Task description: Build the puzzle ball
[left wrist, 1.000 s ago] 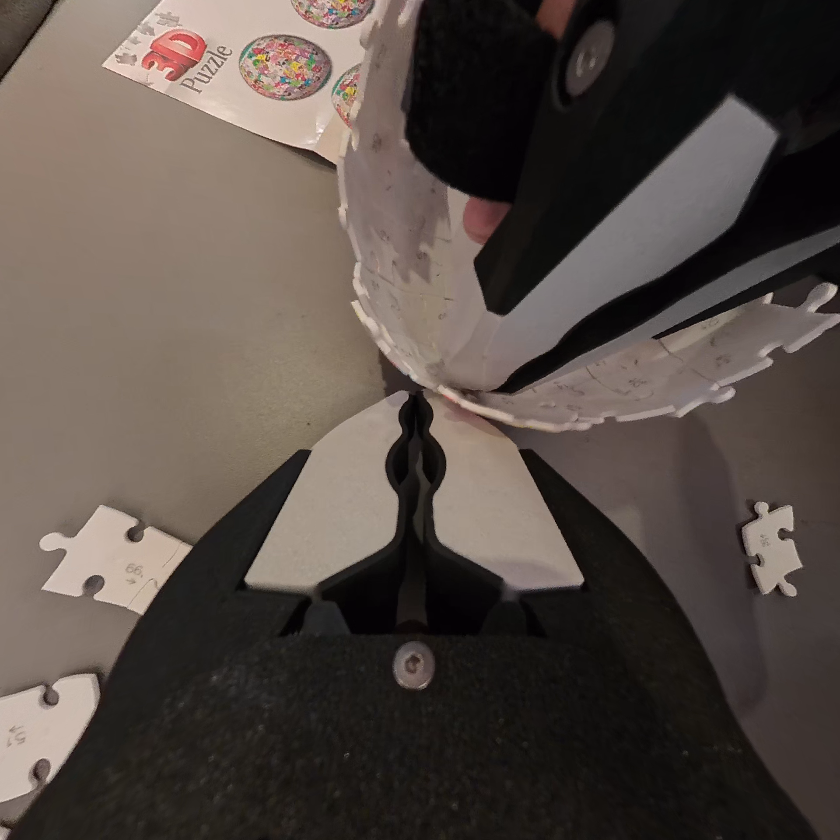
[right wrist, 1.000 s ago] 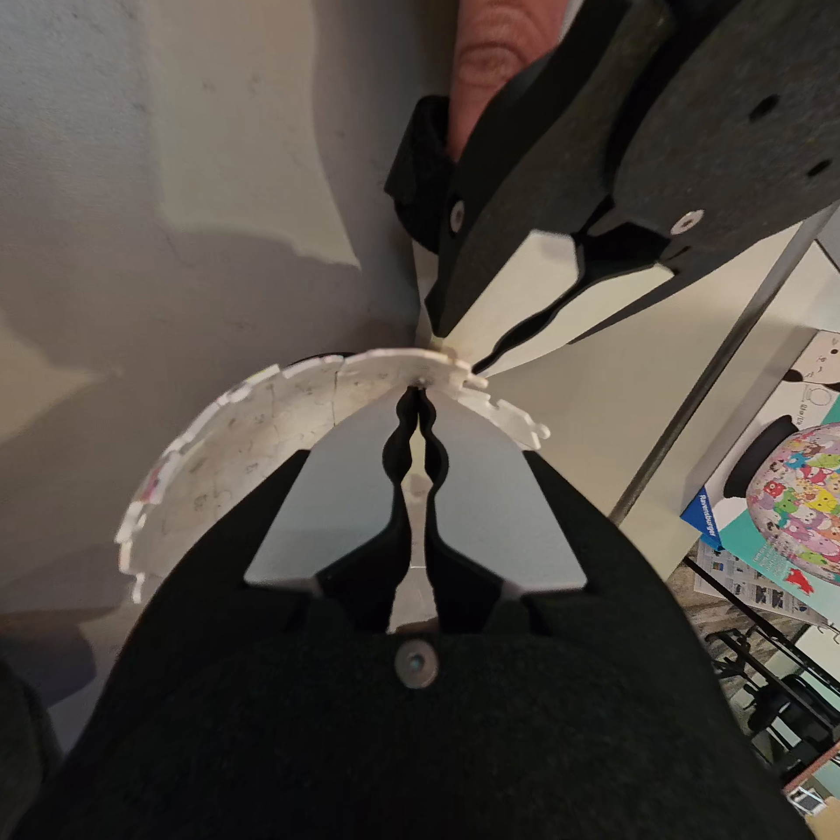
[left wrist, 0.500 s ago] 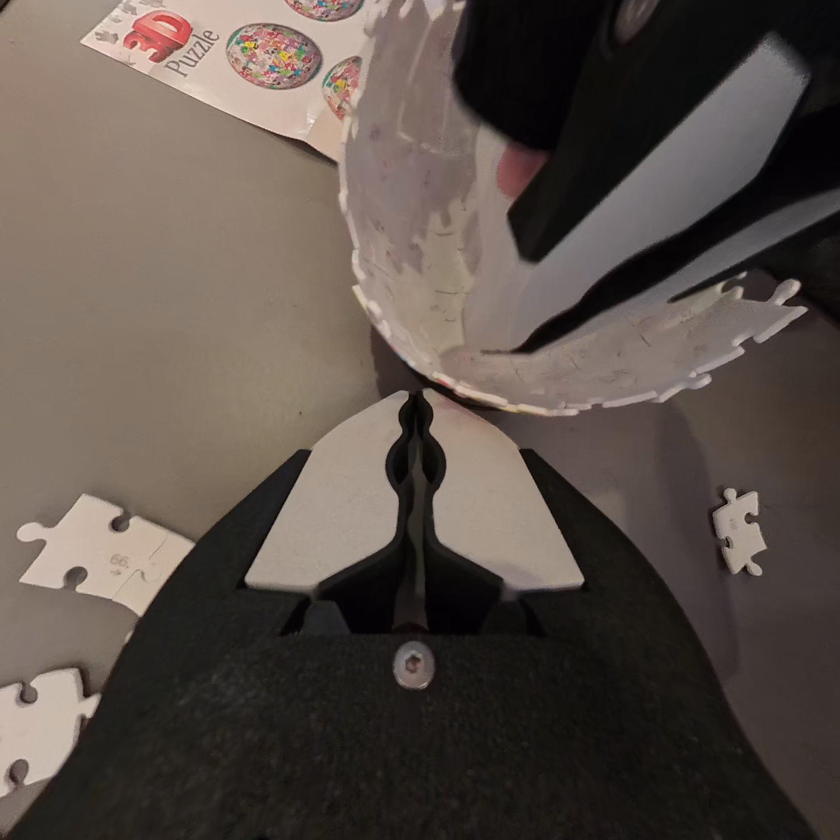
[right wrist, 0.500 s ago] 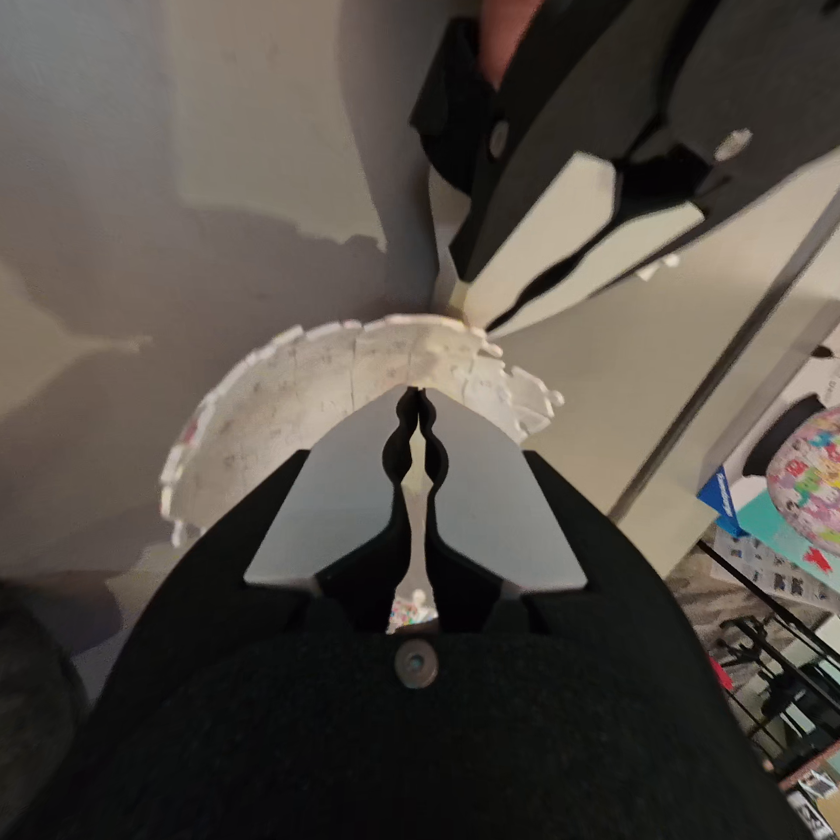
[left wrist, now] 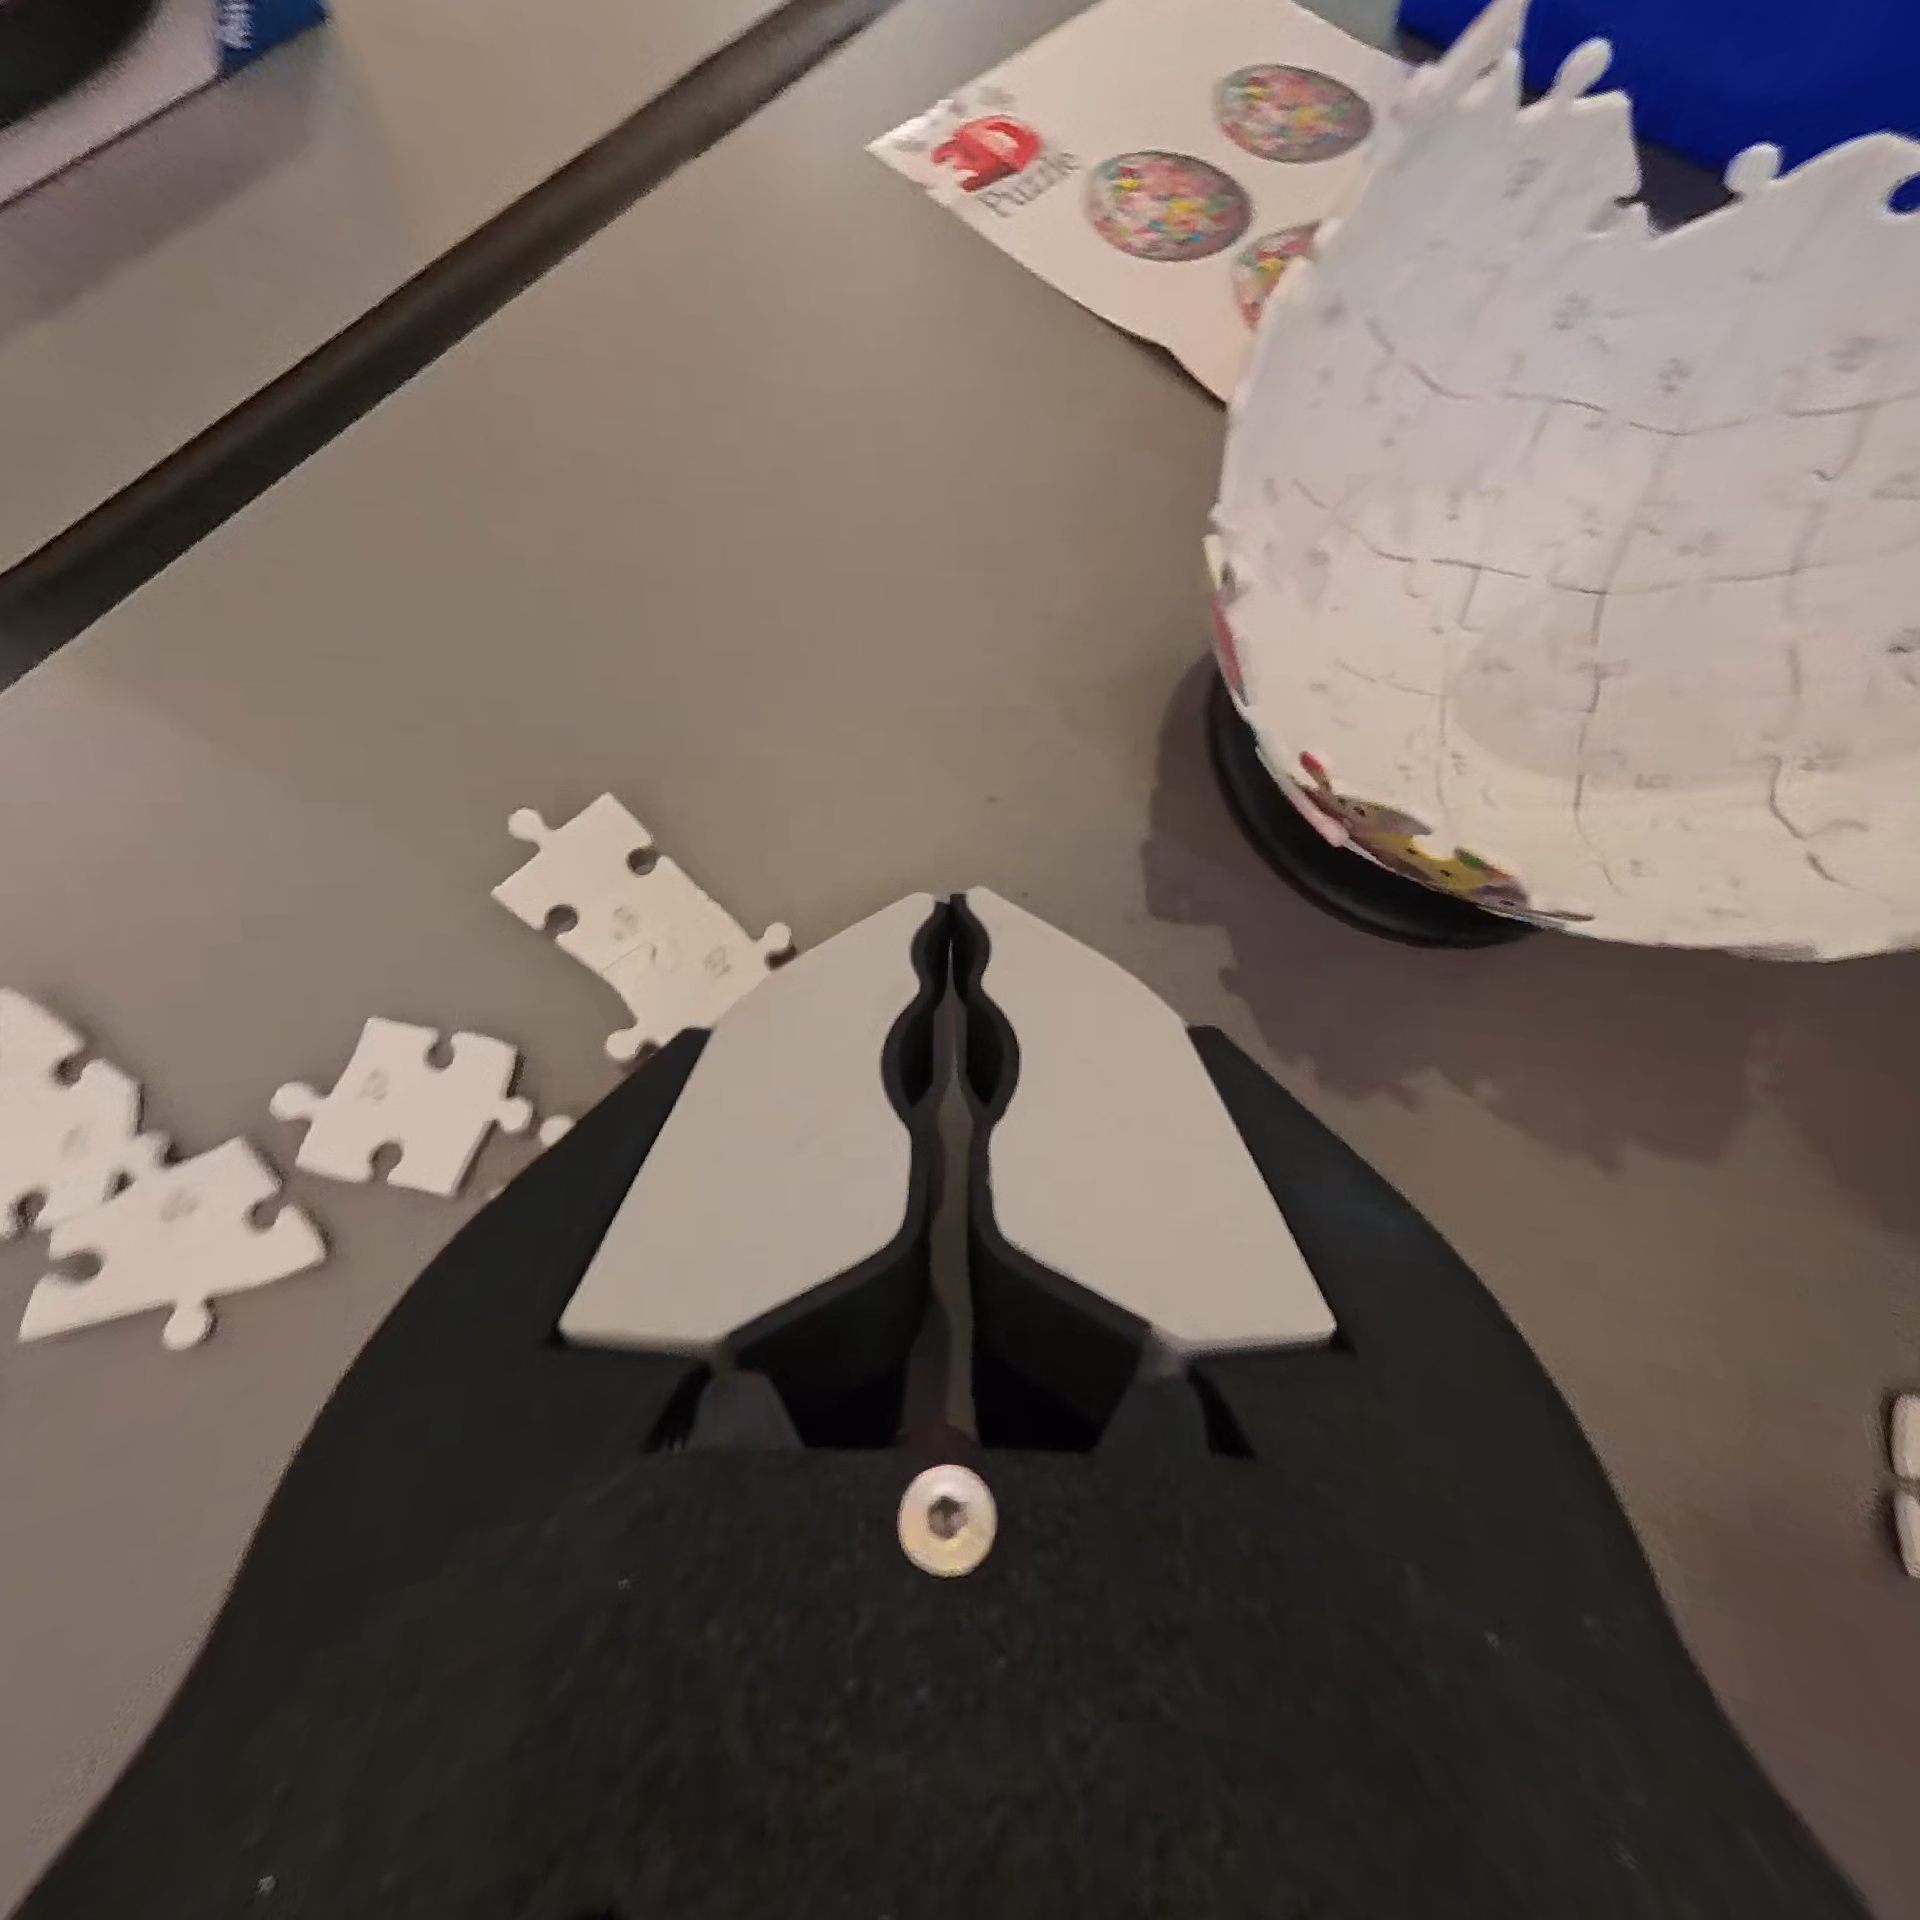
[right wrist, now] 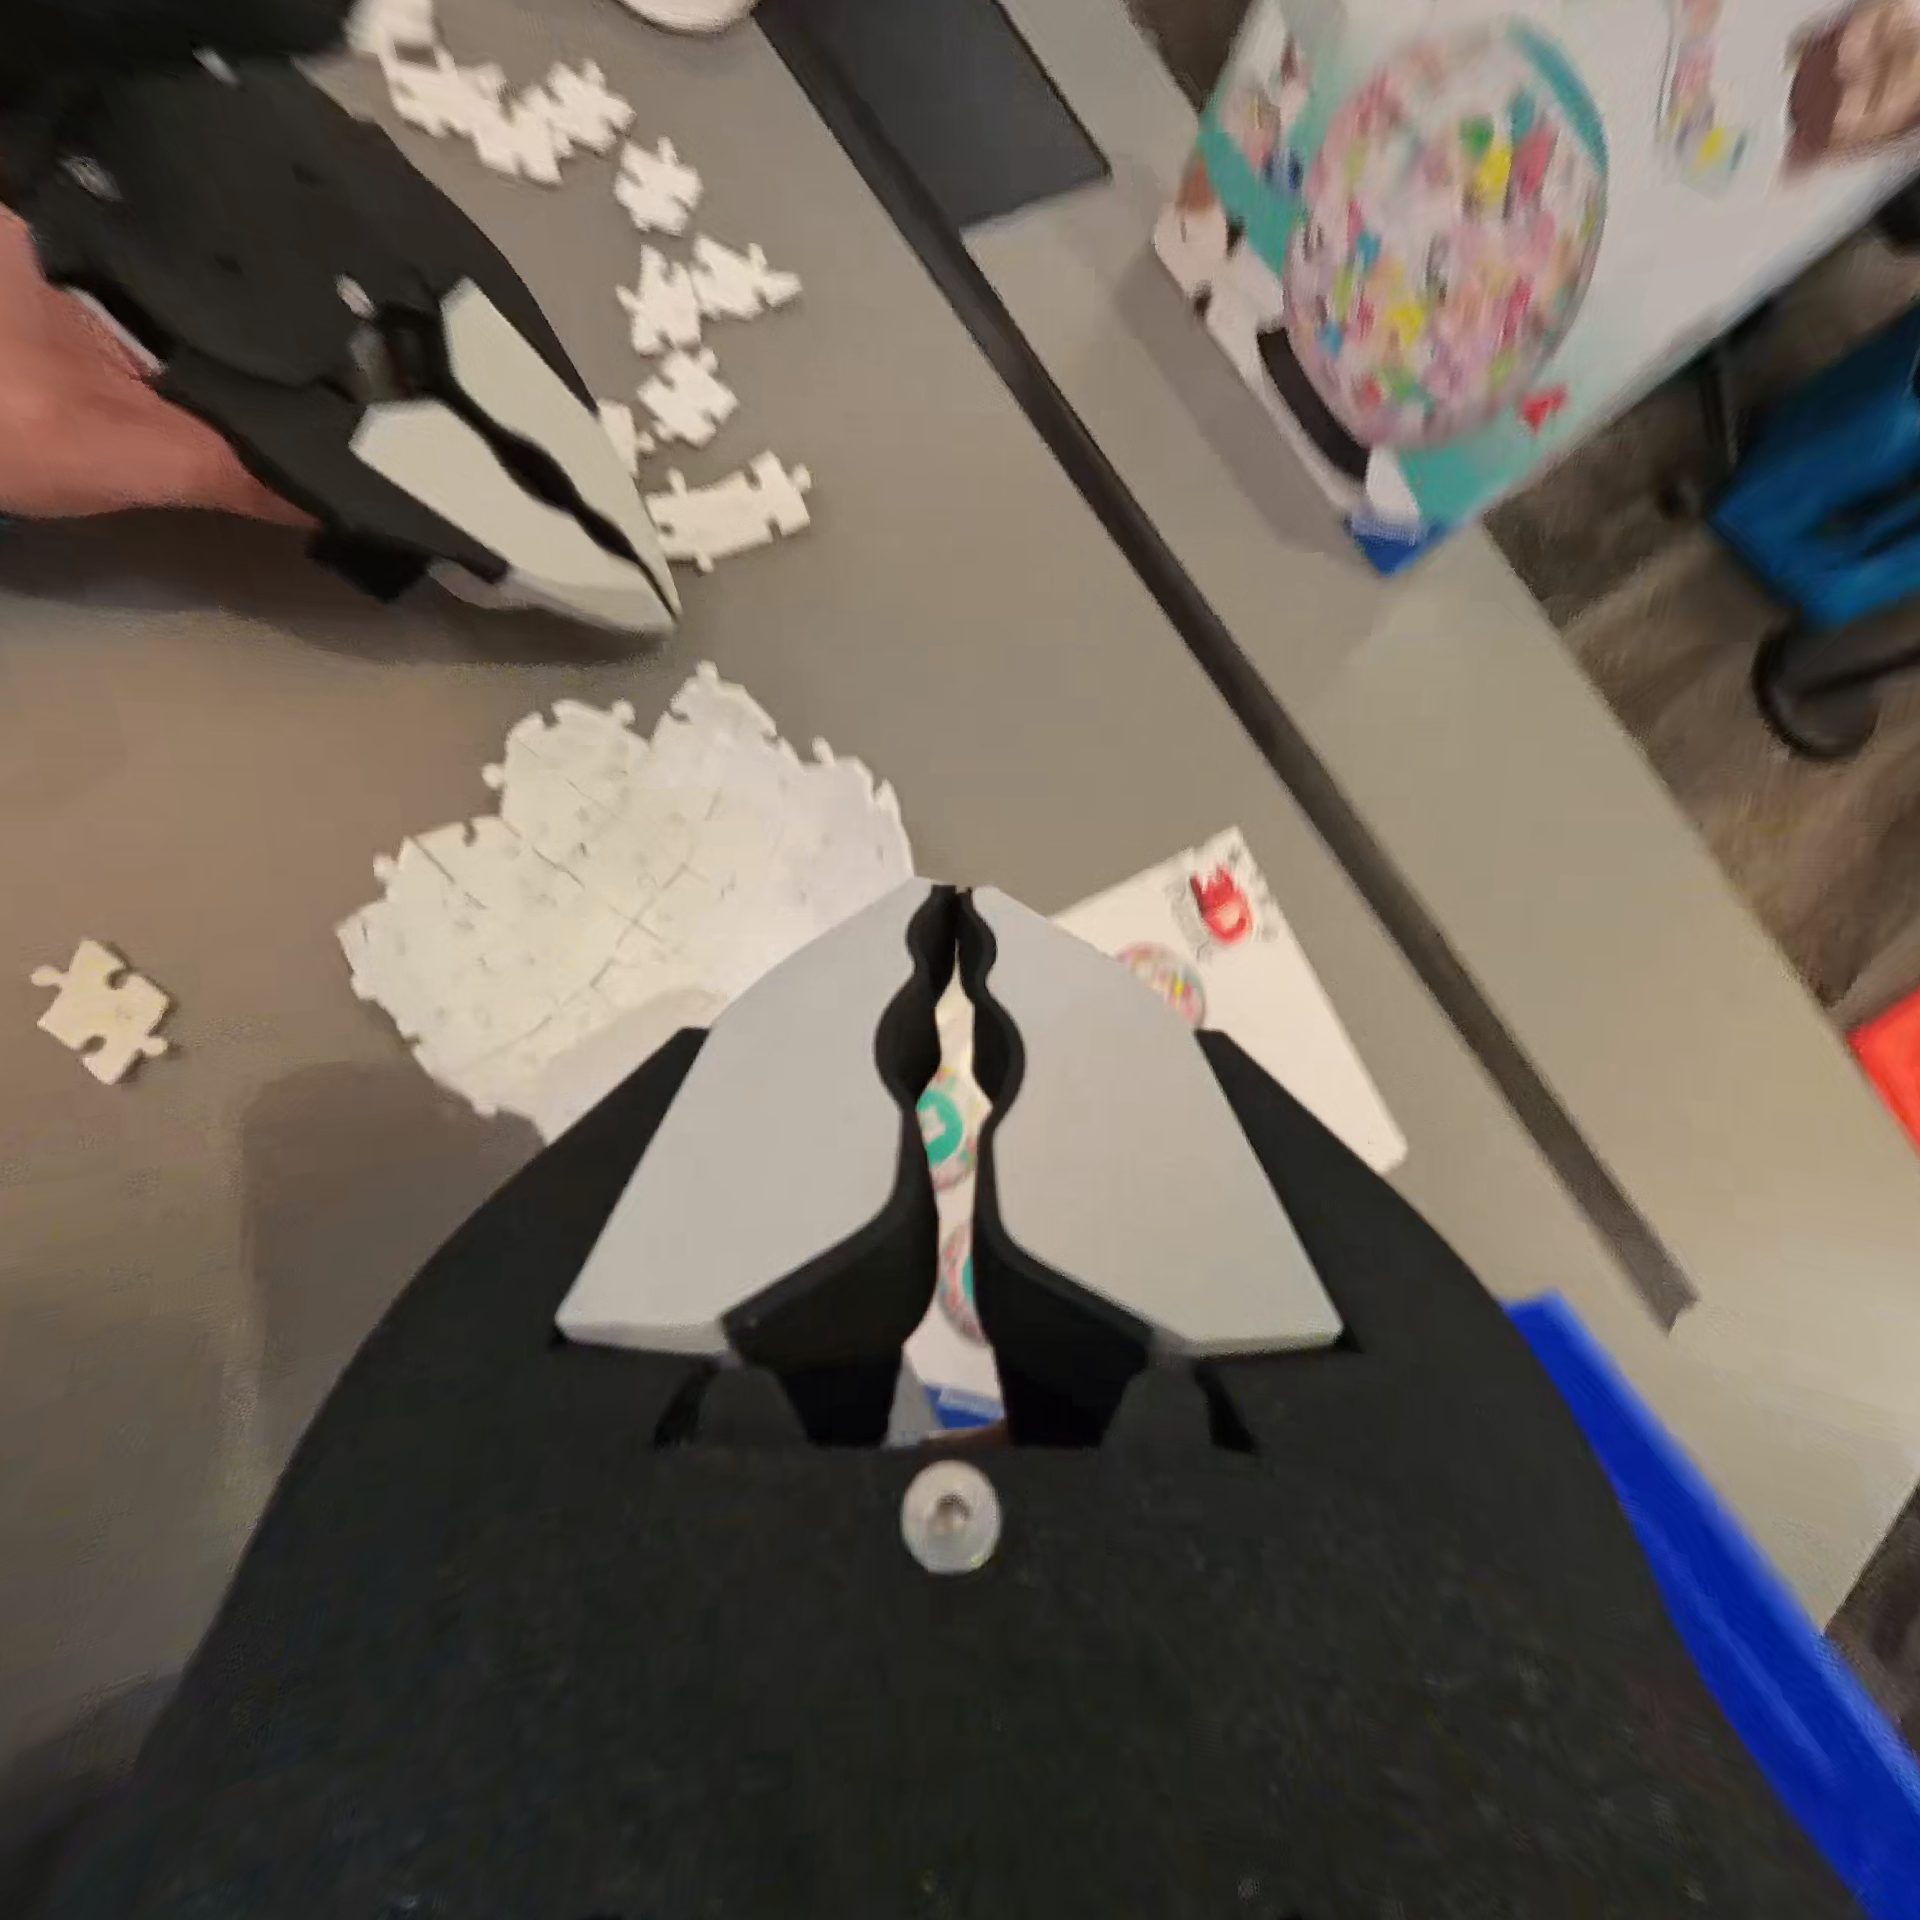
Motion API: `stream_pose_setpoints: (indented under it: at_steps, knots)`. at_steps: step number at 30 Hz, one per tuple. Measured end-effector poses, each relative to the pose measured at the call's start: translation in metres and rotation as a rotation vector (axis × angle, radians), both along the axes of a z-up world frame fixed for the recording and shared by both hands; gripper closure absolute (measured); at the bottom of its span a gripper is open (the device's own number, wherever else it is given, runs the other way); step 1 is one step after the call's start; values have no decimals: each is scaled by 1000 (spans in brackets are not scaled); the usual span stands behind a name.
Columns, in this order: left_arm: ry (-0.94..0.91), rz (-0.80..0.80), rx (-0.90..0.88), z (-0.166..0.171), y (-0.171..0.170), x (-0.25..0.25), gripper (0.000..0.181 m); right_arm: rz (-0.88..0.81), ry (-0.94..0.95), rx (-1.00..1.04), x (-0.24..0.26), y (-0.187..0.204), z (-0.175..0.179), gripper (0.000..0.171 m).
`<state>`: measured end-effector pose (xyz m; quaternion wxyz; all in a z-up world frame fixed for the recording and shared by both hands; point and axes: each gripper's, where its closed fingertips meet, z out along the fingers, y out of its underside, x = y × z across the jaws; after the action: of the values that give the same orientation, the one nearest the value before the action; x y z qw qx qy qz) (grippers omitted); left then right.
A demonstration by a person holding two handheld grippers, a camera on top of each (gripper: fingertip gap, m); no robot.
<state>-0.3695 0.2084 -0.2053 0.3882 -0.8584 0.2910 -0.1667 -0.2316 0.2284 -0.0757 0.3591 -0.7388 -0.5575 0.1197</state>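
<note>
The half-built puzzle ball (left wrist: 1558,582) is a white open shell with a jagged rim, resting on a black ring stand (left wrist: 1340,883) on the grey table. In the right wrist view the ball (right wrist: 623,904) shows from above. My left gripper (left wrist: 954,906) is shut and empty, low over the table to the left of the ball and apart from it. It also shows in the right wrist view (right wrist: 657,608), held by a hand. My right gripper (right wrist: 956,896) is shut and empty, high above the ball's far side. Loose white pieces (left wrist: 405,1117) lie left of the left gripper.
An instruction sheet (left wrist: 1122,197) lies behind the ball. Several more loose pieces (right wrist: 675,312) lie near the left gripper, and a single piece (right wrist: 104,1008) lies apart. A dark gap (right wrist: 1195,623) separates two tables. The puzzle box (right wrist: 1455,239) stands beyond it. A blue object (right wrist: 1714,1558) is nearby. Across from one pair of fingers to the other is roughly 20 centimeters.
Both grippers have let go of the ball's rim and drawn away. The left has pulled back to the left near the loose pieces. The right has risen above the ball.
</note>
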Motion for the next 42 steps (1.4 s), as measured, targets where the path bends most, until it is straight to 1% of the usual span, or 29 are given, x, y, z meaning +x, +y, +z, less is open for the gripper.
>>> stream_pose_setpoints:
  at_steps: [3,5,7,8,10,12,15,21,28,39,42]
  knots:
    - [-15,67,34,6,-5,0,181,-97,-36,7,28,-2,-19,171]
    - [-27,95,70,11,-8,3,181,-160,-13,-40,36,1,-27,171]
    - [15,111,107,12,-8,4,181,-132,29,-127,34,-9,-40,171]
    - [39,125,129,12,-8,2,181,-108,46,-131,33,-13,-45,171]
    - [43,127,144,14,-9,2,181,-15,81,-81,26,-25,-50,171]
    - [26,97,114,11,-12,6,181,31,104,7,20,-29,-51,171]
    - [1,69,98,12,-15,11,181,22,87,-8,19,-31,-60,171]
    - [-72,62,52,14,-18,12,181,-1,96,-70,20,-46,-66,171]
    - [-89,108,48,18,-12,-3,181,19,100,-55,15,-85,-68,171]
    - [-80,119,29,13,-10,-9,181,73,111,-38,-24,-126,-63,171]
    - [-80,121,29,13,-10,-10,181,104,83,2,-38,-134,-64,171]
